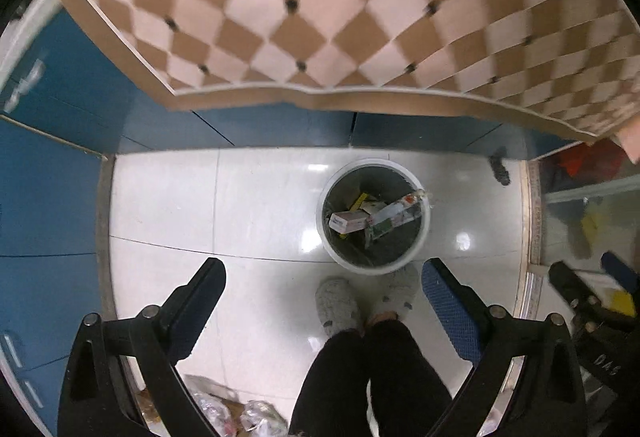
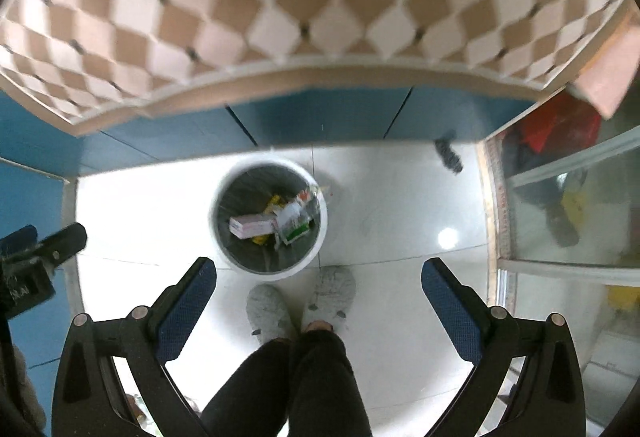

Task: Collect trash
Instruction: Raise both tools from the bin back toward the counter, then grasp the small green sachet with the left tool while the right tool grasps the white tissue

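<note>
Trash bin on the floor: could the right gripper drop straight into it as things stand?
Probably yes. The right gripper hangs open and empty above the trash bin; nothing lies between, though the bin sits ahead and to the left, not directly below.

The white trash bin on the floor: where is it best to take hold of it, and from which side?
Probably the bare near rim of the white trash bin, taken from straight above with one finger inside and one outside. The bin stands upright with an open top, its rim is thin, and a long wrapper leans on the far rim. Both the left hand-held gripper and the right hand-held gripper are open.
</note>
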Motion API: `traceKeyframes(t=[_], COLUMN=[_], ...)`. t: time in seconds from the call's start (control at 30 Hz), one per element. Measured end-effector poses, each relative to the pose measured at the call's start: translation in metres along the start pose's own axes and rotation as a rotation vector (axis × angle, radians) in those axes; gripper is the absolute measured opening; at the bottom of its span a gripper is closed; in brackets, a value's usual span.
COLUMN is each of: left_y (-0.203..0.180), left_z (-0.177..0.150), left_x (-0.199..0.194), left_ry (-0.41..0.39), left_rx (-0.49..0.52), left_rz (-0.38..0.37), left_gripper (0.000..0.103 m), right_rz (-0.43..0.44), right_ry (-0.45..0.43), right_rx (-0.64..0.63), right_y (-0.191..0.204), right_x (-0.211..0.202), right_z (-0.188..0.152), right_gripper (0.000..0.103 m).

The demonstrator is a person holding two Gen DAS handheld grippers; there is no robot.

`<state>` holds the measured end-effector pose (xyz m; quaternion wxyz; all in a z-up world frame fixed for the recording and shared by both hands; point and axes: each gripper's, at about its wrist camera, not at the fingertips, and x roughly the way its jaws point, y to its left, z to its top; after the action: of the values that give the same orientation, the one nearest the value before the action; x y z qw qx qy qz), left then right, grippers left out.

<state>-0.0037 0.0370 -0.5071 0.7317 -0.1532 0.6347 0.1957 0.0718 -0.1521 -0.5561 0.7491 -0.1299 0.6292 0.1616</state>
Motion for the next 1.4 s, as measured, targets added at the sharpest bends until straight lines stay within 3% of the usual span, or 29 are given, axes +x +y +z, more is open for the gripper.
traceKeyframes(t=[0.2, 0.43, 0.63, 0.8, 1.03, 1.1, 1.2, 1.4], left_y=[0.002, 0.006, 0.009, 0.012, 0.005, -0.001, -0.010, -0.036], left_z=[-0.014, -0.030, -0.033, -0.015, 0.064, 0.103, 0.162, 0.283], left_x=[-0.078, -0.155, -0.192, -0.219, -0.252, -0.254, -0.246, -0.210], left_ry=[0.036, -0.013, -0.065, -0.135, -0.337, -0.385, -0.371, -0.313], left_rx=[-0.016, -0.004, 0.006, -0.008, -0.039, -0.055, -0.051, -0.124], left_rz=[-0.051, -0.057, -0.060, -0.047, 0.048, 0.078, 0.052, 0.099], left_gripper=[0.100, 0.100, 0.100, 0.100, 0.100, 0.100, 0.103, 0.103], right_rz=[0.015, 0.032, 0.063, 0.138, 0.232, 0.248, 0.259, 0.274], right_ry=[-0.048, -0.064, -0.101, -0.130, -0.222, -0.254, -0.270, -0.234], right_rx=[0.007, -0.019, -0.025, 0.020, 0.114, 0.147, 0.168, 0.175], right_y=[-0.001, -0.002, 0.004, 0.004, -0.019, -0.031, -0.048, -0.096], right_x=[-0.111, -0.208, -0.254, -0.277, -0.294, -0.295, -0.290, -0.251], right_z=[-0.003, -0.013, -0.019, -0.012, 0.046, 0.077, 0.126, 0.249], right_gripper=[0.103, 0.103, 0.103, 0.103, 0.103, 0.103, 0.103, 0.103])
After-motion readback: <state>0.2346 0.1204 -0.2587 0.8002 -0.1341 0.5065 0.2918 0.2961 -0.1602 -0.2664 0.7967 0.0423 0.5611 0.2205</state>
